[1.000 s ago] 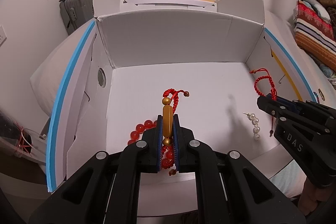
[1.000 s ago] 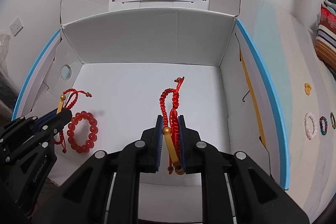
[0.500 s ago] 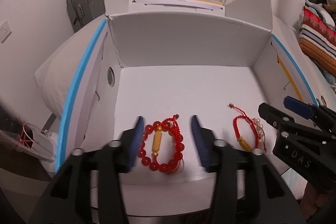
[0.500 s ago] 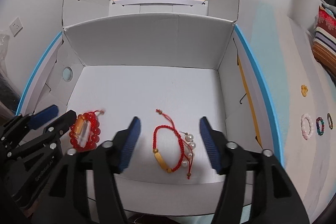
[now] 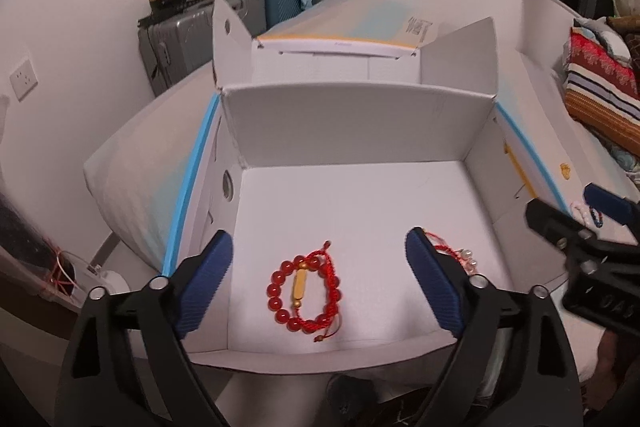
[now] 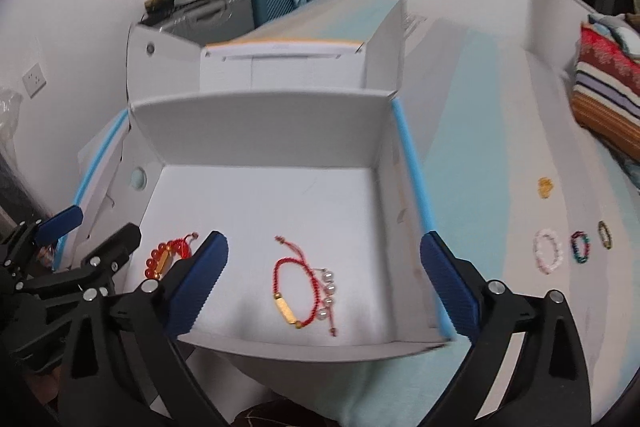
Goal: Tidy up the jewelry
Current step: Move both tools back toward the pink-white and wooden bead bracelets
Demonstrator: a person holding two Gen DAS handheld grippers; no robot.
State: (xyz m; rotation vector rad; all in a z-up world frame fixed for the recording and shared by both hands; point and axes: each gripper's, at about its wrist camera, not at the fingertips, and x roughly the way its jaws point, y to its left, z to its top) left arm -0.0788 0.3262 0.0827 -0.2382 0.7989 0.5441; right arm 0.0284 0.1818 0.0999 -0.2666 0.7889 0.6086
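An open white cardboard box (image 5: 356, 119) (image 6: 260, 119) lies on the bed. Inside it, near the front left, a red bead bracelet (image 5: 280, 299) lies with a red cord bracelet with a gold bar (image 5: 301, 281) on top of it; both also show in the right wrist view (image 6: 162, 259). To the right lie a second red cord bracelet with a gold bar (image 6: 294, 291) and a string of pearls (image 6: 328, 291). My left gripper (image 5: 320, 283) is open and empty above the front of the box. My right gripper (image 6: 324, 287) is open and empty above the second bracelet.
On the bedspread right of the box lie a pink bead bracelet (image 6: 547, 251), a dark multicoloured one (image 6: 580, 247), a small dark ring-like one (image 6: 605, 234) and a small gold piece (image 6: 545, 187). Suitcases (image 5: 200, 35) stand by the far wall. Striped cushions (image 5: 600, 91) lie at far right.
Both grippers opened and let go of their red cord bracelets, which now lie in the box. Both grippers then drew back and up from the box.
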